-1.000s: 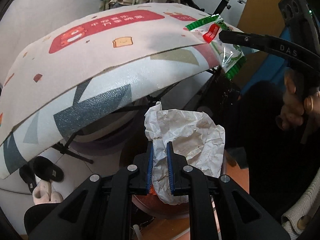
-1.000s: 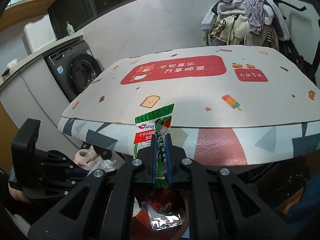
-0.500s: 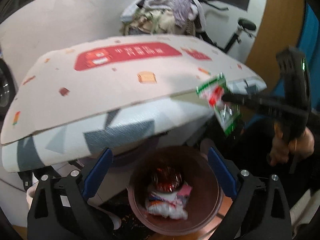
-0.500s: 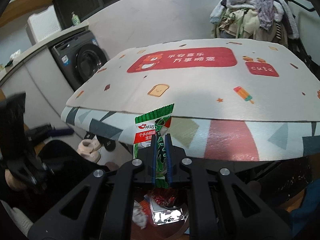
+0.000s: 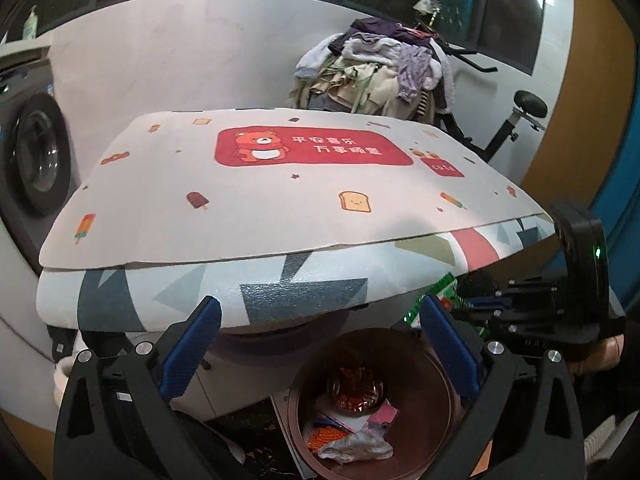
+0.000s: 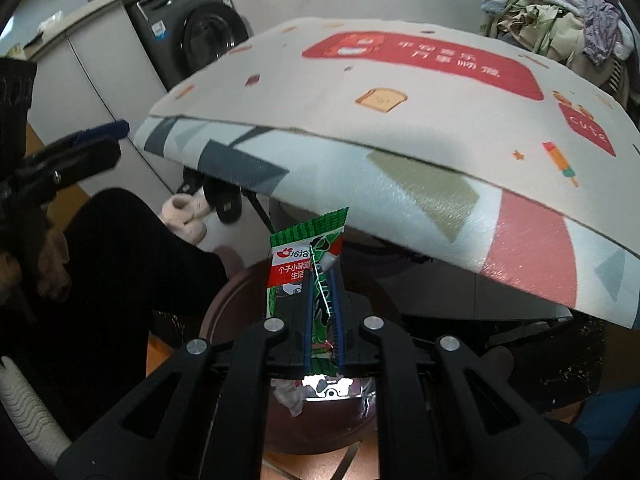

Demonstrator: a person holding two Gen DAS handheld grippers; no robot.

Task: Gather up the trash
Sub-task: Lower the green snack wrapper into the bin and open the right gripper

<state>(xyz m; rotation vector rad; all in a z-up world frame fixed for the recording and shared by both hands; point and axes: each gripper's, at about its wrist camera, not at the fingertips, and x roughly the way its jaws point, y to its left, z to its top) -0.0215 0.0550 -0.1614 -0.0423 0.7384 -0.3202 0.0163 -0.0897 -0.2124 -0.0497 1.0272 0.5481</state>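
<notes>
Drop step: left gripper jaws spread, empty; right gripper clamps green wrapper over bin; next needs release.

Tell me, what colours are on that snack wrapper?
Green snack wrapper with red-and-white label; clearest in right wrist view.

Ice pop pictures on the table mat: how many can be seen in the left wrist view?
3: one at the mat's near-left edge, one brown further in, one at the right. No others show.
</notes>
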